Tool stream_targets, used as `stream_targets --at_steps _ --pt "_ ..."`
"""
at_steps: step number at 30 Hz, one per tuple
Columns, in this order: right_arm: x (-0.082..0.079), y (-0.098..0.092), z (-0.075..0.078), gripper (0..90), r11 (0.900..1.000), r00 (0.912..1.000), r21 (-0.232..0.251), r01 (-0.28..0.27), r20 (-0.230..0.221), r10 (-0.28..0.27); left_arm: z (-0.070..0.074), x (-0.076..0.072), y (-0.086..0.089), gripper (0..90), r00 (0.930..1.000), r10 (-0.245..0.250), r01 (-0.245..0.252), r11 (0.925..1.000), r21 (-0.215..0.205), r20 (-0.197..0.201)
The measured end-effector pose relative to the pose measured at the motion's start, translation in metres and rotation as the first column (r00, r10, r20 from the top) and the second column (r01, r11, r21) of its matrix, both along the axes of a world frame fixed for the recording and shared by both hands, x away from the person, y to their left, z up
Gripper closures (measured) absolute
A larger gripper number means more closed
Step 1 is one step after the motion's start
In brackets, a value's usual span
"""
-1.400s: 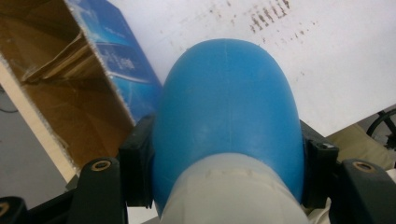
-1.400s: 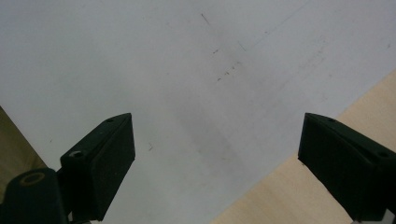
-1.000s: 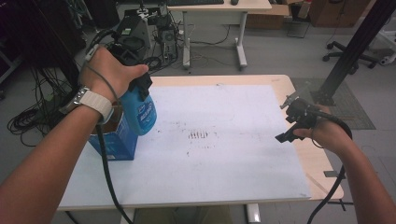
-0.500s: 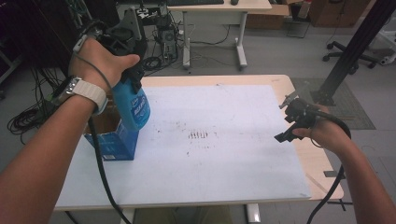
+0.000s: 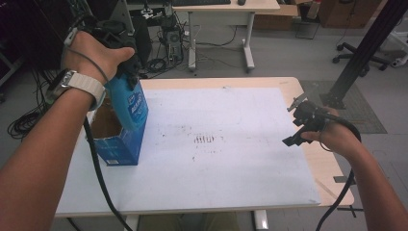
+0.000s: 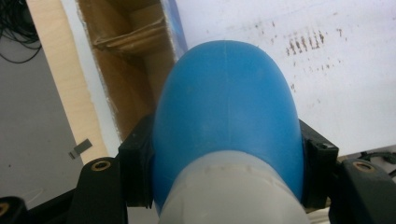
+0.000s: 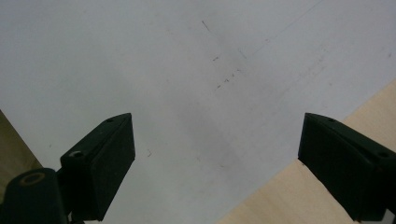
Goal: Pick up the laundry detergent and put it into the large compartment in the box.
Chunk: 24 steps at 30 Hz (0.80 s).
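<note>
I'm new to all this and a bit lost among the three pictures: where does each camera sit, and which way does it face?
High view: above the person's side, looking forward and down on the table; both forearms show.
Left gripper view: rides the left gripper, looking along its jaws, shut on the blue bottle above the open box.
Right gripper view: rides the right gripper, jaws open over the white sheet.
Shared: bottle and box appear in the high and left gripper views.
</note>
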State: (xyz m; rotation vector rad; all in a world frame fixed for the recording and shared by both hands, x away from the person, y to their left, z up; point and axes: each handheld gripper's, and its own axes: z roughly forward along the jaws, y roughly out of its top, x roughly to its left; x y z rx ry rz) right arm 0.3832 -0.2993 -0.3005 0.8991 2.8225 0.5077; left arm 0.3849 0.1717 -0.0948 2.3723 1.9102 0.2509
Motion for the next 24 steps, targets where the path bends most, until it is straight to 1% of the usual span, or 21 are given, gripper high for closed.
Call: stream_targets --at_steps 2,3,4,8,14,15,24 --pt "0.001 0.0 0.0 11.2 1.0 1.0 -0.001 0.001 0.001 -0.001 0.001 0.001 0.004 37.4 0.9999 0.013 -0.013 0.9999 -0.009 0.005" --pt "0.001 0.0 0.001 11.1 1.0 1.0 0.002 -0.001 0.002 0.001 0.002 0.002 0.007 37.4 0.9997 0.025 -0.025 0.9996 -0.01 -0.001" --pt "0.001 0.0 0.001 11.1 1.0 1.0 0.002 -0.001 0.002 0.001 0.002 0.002 0.007 37.4 0.9997 0.025 -0.025 0.9996 -0.01 -0.001" --pt "0.002 0.0 0.0 11.2 1.0 1.0 0.002 0.0 0.0 0.0 0.004 0.004 0.014 37.4 0.9984 0.057 -0.057 0.9983 -0.011 0.0" --pt "0.004 -0.001 -0.002 11.2 1.0 1.0 -0.003 0.001 -0.005 -0.001 0.005 0.006 0.021 37.4 0.9972 0.075 -0.075 0.9971 -0.012 0.004" --pt "0.004 -0.001 -0.002 11.2 1.0 1.0 -0.004 0.003 -0.007 -0.003 0.006 0.007 0.023 37.4 0.9968 0.079 -0.079 0.9968 -0.013 -0.001" --pt "0.005 -0.001 -0.004 11.1 1.0 0.9999 -0.004 0.007 -0.01 -0.007 0.008 0.008 0.035 37.4 0.9941 0.108 -0.108 0.9941 -0.008 0.01"
